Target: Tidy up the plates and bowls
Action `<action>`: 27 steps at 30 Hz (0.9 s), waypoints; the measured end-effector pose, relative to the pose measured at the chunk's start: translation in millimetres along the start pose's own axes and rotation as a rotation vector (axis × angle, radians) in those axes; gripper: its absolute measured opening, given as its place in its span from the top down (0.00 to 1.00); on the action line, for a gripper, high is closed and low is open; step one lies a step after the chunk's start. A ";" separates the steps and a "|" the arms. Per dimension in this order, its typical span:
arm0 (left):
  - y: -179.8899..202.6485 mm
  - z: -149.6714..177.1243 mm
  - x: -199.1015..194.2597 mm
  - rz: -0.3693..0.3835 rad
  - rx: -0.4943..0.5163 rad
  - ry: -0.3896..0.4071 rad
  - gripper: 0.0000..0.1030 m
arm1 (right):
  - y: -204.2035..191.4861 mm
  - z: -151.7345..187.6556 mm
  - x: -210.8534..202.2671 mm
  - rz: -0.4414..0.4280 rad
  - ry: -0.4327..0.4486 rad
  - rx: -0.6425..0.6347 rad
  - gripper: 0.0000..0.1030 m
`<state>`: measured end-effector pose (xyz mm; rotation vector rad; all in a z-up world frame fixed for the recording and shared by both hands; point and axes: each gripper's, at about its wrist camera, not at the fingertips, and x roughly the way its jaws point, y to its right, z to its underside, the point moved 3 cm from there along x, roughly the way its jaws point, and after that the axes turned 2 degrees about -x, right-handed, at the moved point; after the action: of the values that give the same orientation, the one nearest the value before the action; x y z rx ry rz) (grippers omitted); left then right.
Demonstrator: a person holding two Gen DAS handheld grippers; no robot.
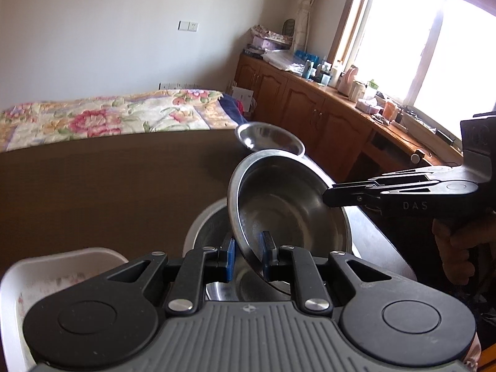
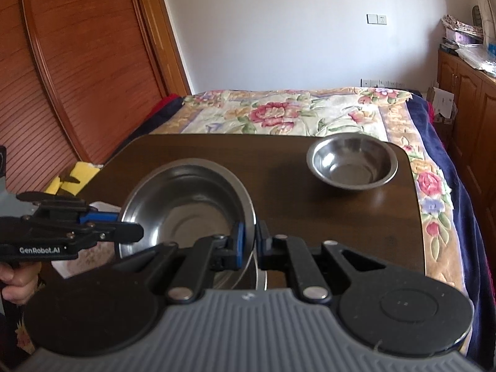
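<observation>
Blue-padded left claw pinches the near rim of a tilted steel bowl; right claw clamps its opposite rim; judged mid-stacking, next lowering it level into the larger bowl beneath; another round shiny bowl waits on the dark desk.

I see a bedroom in a home: a bed with a flowery blanket, wooden cupboards, a curtain.
</observation>
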<state>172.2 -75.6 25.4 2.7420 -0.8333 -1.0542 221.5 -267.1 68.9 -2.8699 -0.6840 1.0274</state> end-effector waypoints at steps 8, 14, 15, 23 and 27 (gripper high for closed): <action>-6.2 19.6 4.5 -0.020 -0.014 -0.032 0.57 | -13.6 17.1 -2.8 0.001 -0.007 -0.058 0.90; -6.5 21.8 8.9 -0.031 0.002 -0.039 0.57 | -17.9 23.7 0.4 0.002 -0.020 -0.080 0.90; -6.1 21.9 9.0 -0.031 0.004 -0.036 0.57 | -18.6 24.0 1.3 0.004 -0.022 -0.085 0.90; -2.9 24.6 8.4 -0.052 0.033 -0.024 0.56 | -20.9 28.8 6.7 0.016 -0.039 -0.101 0.90; -4.6 22.2 7.0 -0.062 0.039 -0.012 0.52 | -22.9 29.5 6.1 0.015 -0.032 -0.110 0.90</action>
<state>164.4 -72.9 3.2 2.8135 -0.7835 -1.0774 198.6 -247.7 45.8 -2.9620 -0.7456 1.0730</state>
